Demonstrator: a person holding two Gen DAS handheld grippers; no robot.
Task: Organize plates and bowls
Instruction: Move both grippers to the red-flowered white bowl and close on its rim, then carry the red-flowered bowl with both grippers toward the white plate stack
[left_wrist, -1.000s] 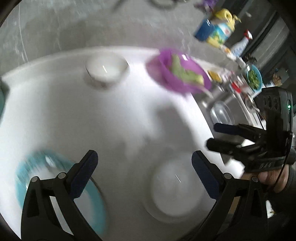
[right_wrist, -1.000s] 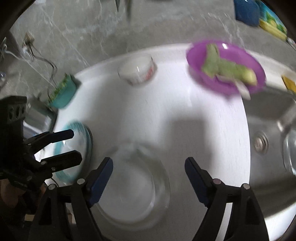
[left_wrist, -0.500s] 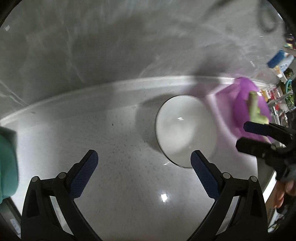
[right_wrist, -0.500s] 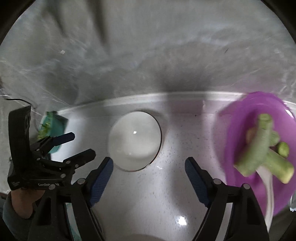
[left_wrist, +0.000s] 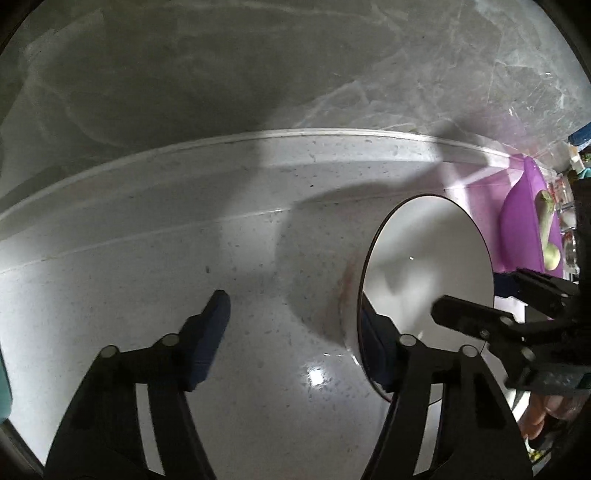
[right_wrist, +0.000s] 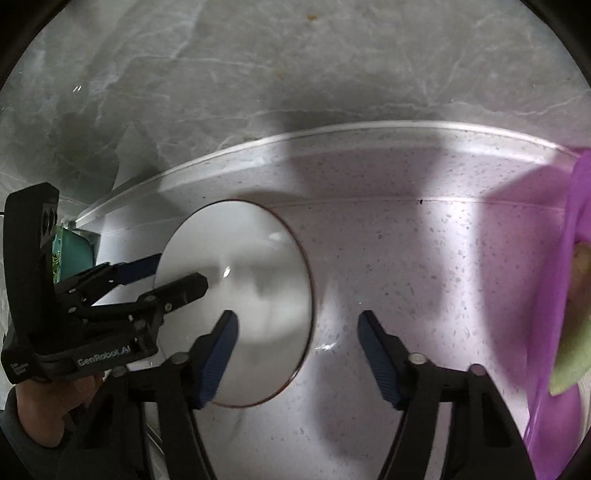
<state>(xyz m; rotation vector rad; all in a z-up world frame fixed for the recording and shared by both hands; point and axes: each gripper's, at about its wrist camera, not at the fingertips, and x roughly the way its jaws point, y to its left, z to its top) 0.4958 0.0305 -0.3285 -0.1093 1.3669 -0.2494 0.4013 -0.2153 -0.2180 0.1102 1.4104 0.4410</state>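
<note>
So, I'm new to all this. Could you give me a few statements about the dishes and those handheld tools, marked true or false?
1. The white bowl is empty. True.
2. The purple dish is empty. False: green vegetable pieces lie in it.
3. Both tools are at the white bowl. True: the left tool and the right tool each straddle its rim, on opposite sides. Their jaws have just been closing, with the rim between them, but are not pressing on it.
4. The white bowl sits in a sink. False: it stands on the speckled white counter.
</note>
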